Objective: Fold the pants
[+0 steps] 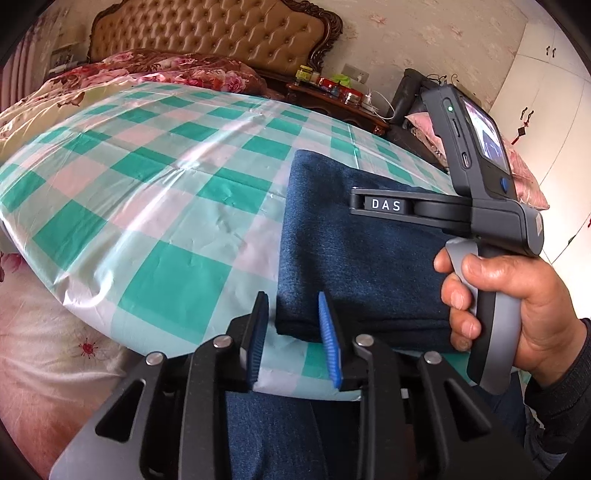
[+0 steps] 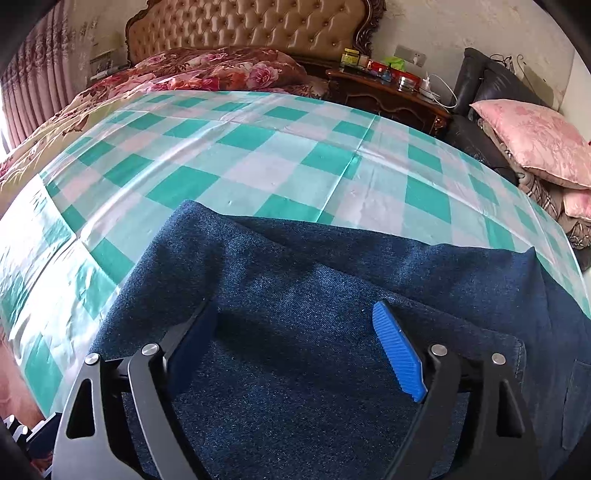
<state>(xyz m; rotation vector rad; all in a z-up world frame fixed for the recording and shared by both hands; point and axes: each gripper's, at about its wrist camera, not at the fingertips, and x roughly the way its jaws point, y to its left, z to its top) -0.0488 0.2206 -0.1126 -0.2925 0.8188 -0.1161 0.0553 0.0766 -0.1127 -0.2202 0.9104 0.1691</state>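
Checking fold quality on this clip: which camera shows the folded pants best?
The left wrist view: the pants lie as a near-whole folded rectangle on the checked cover, left and near edges visible. The right wrist view sits just above the pants, so they fill the lower frame and run out of it.

This is a bedroom in a home. A bed (image 2: 258, 155) fills most of both views, spread with a glossy green-and-white checked sheet (image 1: 155, 192). At its head stands a tufted tan headboard (image 2: 251, 29) in a carved dark wood frame, with a red floral quilt (image 2: 214, 70) bunched below it. Beside the bed, a dark wooden nightstand (image 2: 388, 92) holds jars, tins and a charging cable. A pink cushion (image 2: 535, 140) lies on a dark chair near the patterned wallpaper (image 1: 424, 44), pink curtains (image 2: 33, 85) hang at the left, and white wardrobe doors (image 1: 546, 110) stand at the right.
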